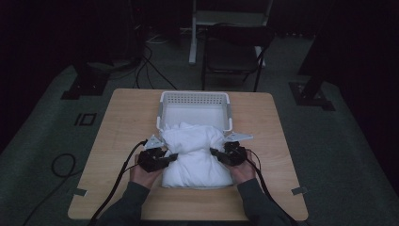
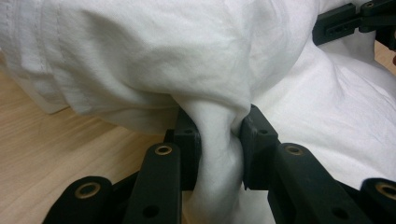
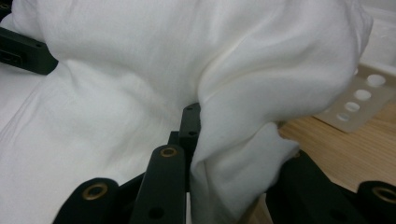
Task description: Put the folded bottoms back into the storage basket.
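A folded white cloth [image 1: 195, 155] lies bunched on the wooden table [image 1: 122, 122], its far end against a white basket [image 1: 194, 99]. My left gripper [image 1: 173, 157] is shut on the cloth's left side; in the left gripper view a twisted fold of the cloth [image 2: 219, 140] is squeezed between the black jaws of the left gripper [image 2: 219, 133]. My right gripper [image 1: 214, 152] is shut on the cloth's right side; in the right gripper view a thick fold of the cloth [image 3: 233, 154] sits pinched in the right gripper [image 3: 224, 140]. The cloth's underside is hidden.
The perforated white basket wall [image 3: 362, 100] stands just beyond the cloth. A dark chair [image 1: 233, 52] stands behind the table's far edge. Cables [image 1: 117, 183] trail off the near edge beside the person's sleeves. Bare wood lies left and right of the cloth.
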Demonstrator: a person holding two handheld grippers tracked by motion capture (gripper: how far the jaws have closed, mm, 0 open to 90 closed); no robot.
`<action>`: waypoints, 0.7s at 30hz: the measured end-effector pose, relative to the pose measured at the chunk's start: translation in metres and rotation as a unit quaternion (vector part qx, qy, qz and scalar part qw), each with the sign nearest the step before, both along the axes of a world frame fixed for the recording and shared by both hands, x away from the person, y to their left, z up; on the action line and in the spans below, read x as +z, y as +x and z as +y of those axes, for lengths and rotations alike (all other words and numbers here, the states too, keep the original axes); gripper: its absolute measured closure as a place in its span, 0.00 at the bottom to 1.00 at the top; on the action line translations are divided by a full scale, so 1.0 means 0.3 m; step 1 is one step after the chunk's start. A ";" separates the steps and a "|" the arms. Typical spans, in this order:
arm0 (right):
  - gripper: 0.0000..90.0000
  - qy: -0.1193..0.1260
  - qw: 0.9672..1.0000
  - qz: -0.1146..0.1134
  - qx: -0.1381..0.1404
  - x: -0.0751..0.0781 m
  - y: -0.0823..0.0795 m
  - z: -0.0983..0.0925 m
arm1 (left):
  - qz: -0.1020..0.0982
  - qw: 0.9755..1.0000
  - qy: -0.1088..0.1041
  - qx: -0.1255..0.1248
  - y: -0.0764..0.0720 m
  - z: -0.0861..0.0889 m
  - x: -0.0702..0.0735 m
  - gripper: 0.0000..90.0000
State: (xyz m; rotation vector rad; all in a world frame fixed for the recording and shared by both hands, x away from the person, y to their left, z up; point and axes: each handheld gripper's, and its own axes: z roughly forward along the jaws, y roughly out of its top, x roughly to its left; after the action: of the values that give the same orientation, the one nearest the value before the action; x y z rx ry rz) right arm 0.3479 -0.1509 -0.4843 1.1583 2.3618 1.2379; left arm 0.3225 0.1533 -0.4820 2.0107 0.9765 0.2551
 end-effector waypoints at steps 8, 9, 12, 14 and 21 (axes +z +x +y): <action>0.83 0.002 1.000 -0.008 -0.002 0.027 0.008 0.002 | -0.005 1.000 -0.007 0.001 0.012 0.008 0.018 0.80; 0.83 0.002 1.000 -0.010 -0.001 0.031 0.010 0.004 | -0.005 1.000 -0.008 0.002 0.012 0.010 0.021 0.80; 0.83 0.003 1.000 -0.012 -0.001 0.042 0.014 0.007 | -0.008 1.000 -0.010 0.004 0.013 0.014 0.029 0.80; 0.83 0.003 1.000 -0.014 0.000 0.048 0.017 0.010 | -0.011 1.000 -0.010 0.004 0.015 0.016 0.035 0.80; 0.83 0.003 1.000 -0.021 0.000 0.066 0.027 0.020 | -0.016 1.000 -0.007 0.005 0.027 0.022 0.053 0.80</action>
State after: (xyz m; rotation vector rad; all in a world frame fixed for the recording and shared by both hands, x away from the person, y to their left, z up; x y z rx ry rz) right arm 0.3559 -0.1449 -0.4646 1.1234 2.3304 1.2562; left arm 0.3306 0.1600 -0.4661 1.9851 0.9656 0.2836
